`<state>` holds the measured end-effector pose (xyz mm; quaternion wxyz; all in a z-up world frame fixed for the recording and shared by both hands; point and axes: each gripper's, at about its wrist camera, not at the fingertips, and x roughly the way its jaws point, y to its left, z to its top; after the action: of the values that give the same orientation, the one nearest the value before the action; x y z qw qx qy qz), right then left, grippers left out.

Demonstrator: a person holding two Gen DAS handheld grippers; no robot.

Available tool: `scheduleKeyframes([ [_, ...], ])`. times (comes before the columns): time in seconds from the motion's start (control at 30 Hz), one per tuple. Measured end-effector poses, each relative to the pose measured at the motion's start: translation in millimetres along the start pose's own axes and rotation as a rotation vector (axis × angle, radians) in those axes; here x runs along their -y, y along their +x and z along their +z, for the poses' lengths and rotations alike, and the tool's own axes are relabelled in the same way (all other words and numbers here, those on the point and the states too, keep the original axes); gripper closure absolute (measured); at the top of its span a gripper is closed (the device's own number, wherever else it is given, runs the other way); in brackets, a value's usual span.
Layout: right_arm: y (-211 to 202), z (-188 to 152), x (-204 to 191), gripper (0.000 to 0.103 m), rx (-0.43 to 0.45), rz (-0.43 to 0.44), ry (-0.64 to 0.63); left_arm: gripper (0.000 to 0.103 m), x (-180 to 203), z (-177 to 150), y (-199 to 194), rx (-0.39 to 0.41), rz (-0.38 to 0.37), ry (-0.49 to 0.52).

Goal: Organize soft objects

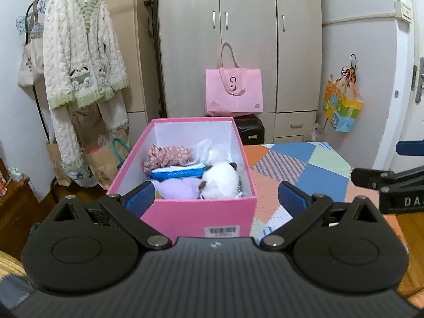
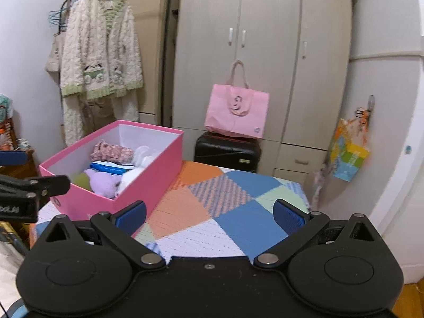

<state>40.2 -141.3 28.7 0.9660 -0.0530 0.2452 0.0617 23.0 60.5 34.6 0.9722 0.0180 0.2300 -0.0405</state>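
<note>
both grippers, left [image 1: 216,194] and right [image 2: 209,213], fingers released, empty; pink box [image 1: 201,217] looks packed, table [image 2: 238,212] bare; likely only withdrawal remains.

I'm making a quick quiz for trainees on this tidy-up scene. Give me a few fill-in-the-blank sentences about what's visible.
1. The soft items lie inside an open box coloured ____.
2. The white plush toy sits right beside a plush coloured ____.
3. The right gripper stands open and holds ____.
4. The tote bag rests on top of a black ____.

Missing words: pink; purple; nothing; suitcase
</note>
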Motion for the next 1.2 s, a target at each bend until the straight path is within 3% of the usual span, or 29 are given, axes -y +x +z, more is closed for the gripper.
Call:
scheduleKeyframes([
  [0.33,-4.0,-20.3,5.8,0.0,-0.004,-0.036,0.052,0.002,8.5,-13.3,-1.7,0.036,-0.011,-0.023],
  [0.77,-9.9,-29.3,9.7,0.0,0.023,-0.078,0.057,0.002,12.3,-21.9,10.7,0.006,0.034,-0.005],
  [1.07,-3.6,-40.7,6.4,0.0,0.017,-0.164,0.01,0.002,7.9,-27.8,14.1,-0.002,0.025,-0.019],
  [1.2,-3.0,-43.5,10.1,0.0,0.011,-0.159,0.034,0.002,8.8,-30.9,15.5,0.017,0.027,-0.012],
])
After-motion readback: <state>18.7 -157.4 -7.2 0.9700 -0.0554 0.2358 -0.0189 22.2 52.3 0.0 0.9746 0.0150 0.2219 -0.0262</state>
